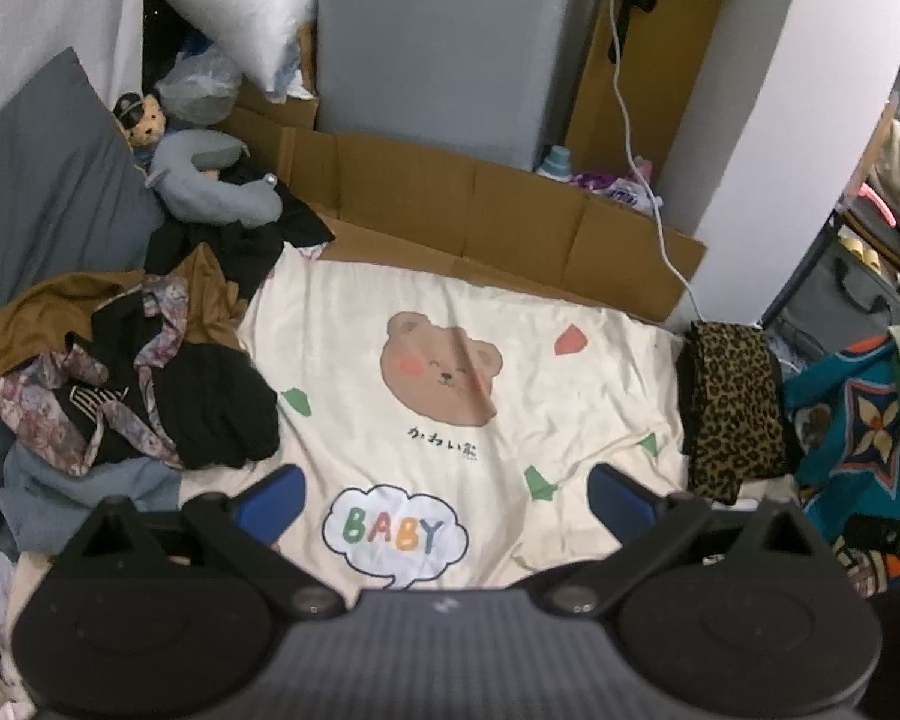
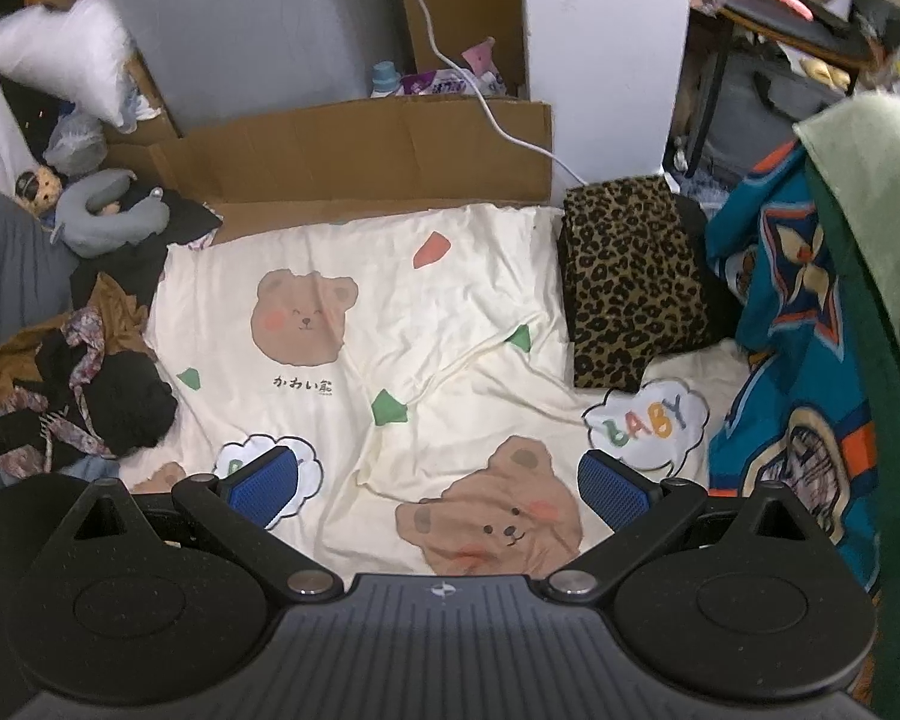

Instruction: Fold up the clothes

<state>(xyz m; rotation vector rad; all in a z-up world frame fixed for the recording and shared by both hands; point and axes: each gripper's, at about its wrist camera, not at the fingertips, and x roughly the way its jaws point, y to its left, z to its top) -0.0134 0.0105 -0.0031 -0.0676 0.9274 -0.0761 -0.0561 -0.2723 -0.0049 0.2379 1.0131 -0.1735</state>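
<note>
With both my left gripper [image 1: 444, 495] and right gripper [image 2: 435, 483] spread wide and empty above the bear-print sheet [image 1: 450, 312], a leopard-print garment [image 2: 630, 282] lies folded at right, a jumbled clothes pile [image 1: 138, 360] left, so I'd lift single layers only.

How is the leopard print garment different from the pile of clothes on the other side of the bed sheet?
The leopard print garment is folded into a neat block; the pile of clothes is a crumpled, tangled heap. The garment has one pattern; the pile mixes black, brown and floral pieces. Both rest at the edges of the bear-print sheet.
</note>
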